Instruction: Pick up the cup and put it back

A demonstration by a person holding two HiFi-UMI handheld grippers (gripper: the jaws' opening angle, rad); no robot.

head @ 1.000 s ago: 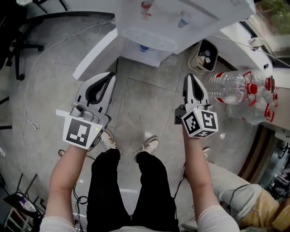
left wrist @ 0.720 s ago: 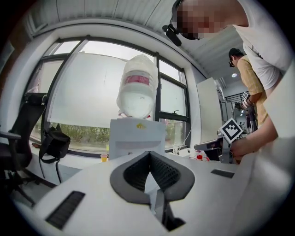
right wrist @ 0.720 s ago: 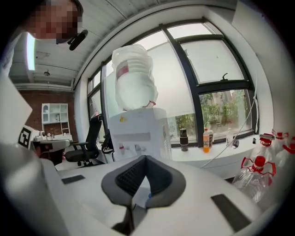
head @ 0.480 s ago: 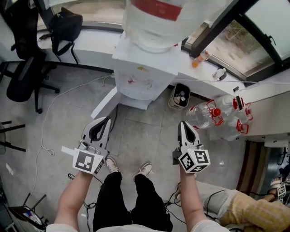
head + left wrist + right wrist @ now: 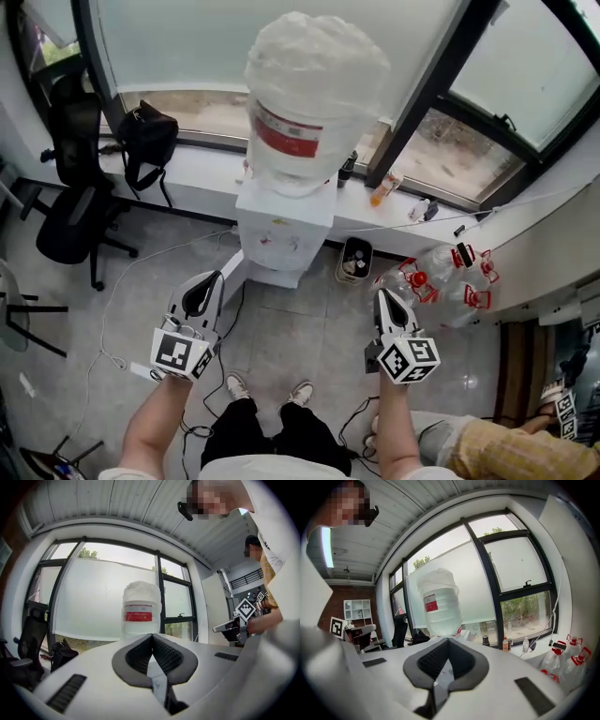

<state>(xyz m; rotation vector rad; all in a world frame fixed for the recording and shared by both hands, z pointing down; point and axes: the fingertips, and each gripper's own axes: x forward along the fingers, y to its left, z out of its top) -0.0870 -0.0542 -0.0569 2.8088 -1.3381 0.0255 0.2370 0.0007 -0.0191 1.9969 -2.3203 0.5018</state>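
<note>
No cup shows in any view. A white water dispenser carries a large clear bottle with a red label, standing before the window. My left gripper is held out over the floor to the dispenser's lower left, jaws shut with nothing between them. My right gripper hangs at the dispenser's lower right, likewise shut and empty. In the left gripper view the shut gripper points at the bottle. In the right gripper view the shut gripper faces the same bottle.
A small bin sits on the floor right of the dispenser. Empty water bottles with red handles lie further right. A black office chair and a black bag are at the left. Small bottles stand on the windowsill.
The head view has tilted up from the floor and dispenser base to the whole dispenser and window. Both grippers now sit lower in the frame, still shut.
</note>
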